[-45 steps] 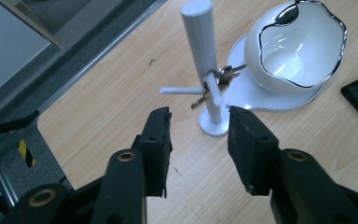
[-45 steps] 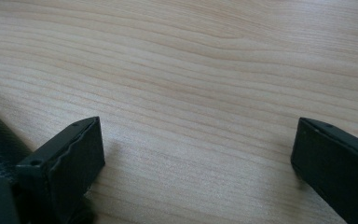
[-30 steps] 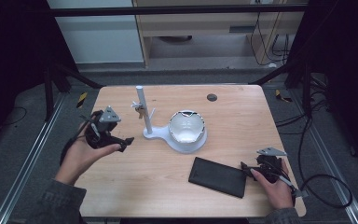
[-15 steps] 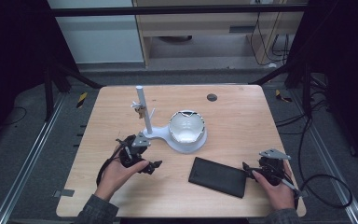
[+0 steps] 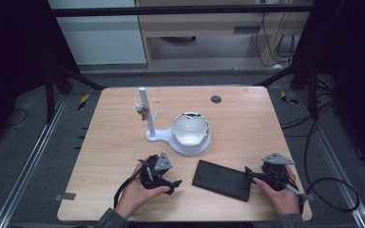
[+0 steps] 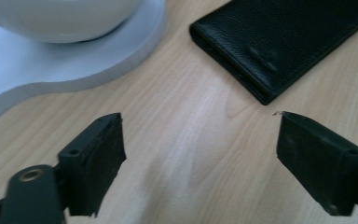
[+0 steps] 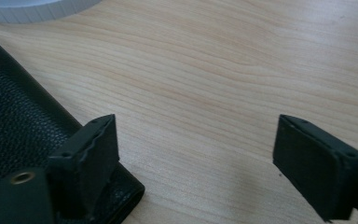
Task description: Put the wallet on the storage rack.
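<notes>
Wallet (image 5: pixel 222 180), black leather, lies flat on the near right part of the worktop (image 5: pixel 247 123), between the two claws; left claw (image 5: pixel 175 184), just left of it, has its jaws spread wide though just closing a little, with bare wood between them; right claw (image 5: pixel 250 174) sits at the wallet's right end, jaws likewise wide, just narrowing, one jaw over the wallet's corner, gripping nothing.

A flat black leather wallet (image 5: pixel 222 180) lies near the front edge of the light wooden table (image 5: pixel 247 123), toward the front right corner. The left gripper (image 5: pixel 172 184) sits just left of it, jaws apart and lately closing with nothing between them. The right gripper (image 5: pixel 250 174) is at the wallet's right end, jaws likewise closing. A white stand with a round bowl-shaped part (image 5: pixel 190 132) occupies the table's middle.
</notes>
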`<state>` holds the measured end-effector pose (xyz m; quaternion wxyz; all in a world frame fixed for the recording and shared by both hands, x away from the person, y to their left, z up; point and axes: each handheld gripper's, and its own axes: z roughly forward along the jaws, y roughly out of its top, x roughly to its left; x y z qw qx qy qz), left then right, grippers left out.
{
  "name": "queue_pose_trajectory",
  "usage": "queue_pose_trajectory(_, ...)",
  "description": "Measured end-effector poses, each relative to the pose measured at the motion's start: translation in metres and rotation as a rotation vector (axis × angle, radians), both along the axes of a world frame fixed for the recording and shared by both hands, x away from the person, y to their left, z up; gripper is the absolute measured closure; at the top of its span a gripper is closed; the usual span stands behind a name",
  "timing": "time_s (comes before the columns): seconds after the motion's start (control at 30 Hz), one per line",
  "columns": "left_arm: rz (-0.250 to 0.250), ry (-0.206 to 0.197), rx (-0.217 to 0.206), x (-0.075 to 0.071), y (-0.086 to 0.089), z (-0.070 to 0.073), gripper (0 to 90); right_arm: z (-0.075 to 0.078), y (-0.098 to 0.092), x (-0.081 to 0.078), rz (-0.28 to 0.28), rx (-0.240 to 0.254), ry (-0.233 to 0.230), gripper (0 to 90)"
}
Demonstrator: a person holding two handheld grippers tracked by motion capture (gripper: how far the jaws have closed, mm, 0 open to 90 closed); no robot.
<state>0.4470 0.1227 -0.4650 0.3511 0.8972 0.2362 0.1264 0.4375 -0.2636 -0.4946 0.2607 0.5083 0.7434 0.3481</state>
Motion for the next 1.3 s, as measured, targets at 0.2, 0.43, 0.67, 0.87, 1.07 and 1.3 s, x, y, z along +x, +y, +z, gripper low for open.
queue_pose_trajectory(0.2,-0.017,0.033,-0.019,-0.001,-0.001,-0.002,43.7,0.004,0.003,-0.003,0.031,-0.01,-0.027,31.0)
queue_pose_trajectory(0.43,-0.068,0.05,0.021,-0.003,-0.011,-0.004,76.8,0.007,0.004,-0.004,0.037,-0.009,-0.04,39.8)
queue_pose_trajectory(0.67,-0.119,0.075,0.066,-0.002,-0.031,-0.011,89.3,0.006,0.003,-0.004,0.048,-0.014,-0.042,43.4)
queue_pose_trajectory(0.87,-0.128,0.08,0.102,-0.001,-0.04,-0.016,89.9,0.007,0.004,-0.004,0.054,-0.011,-0.046,44.5)
queue_pose_trajectory(1.07,-0.14,0.084,0.115,-0.001,-0.046,-0.019,89.9,0.007,0.007,-0.004,0.063,-0.015,-0.046,45.1)
queue_pose_trajectory(1.3,-0.149,0.075,0.118,-0.002,-0.049,-0.02,89.9,0.007,0.007,-0.004,0.068,-0.015,-0.049,45.0)
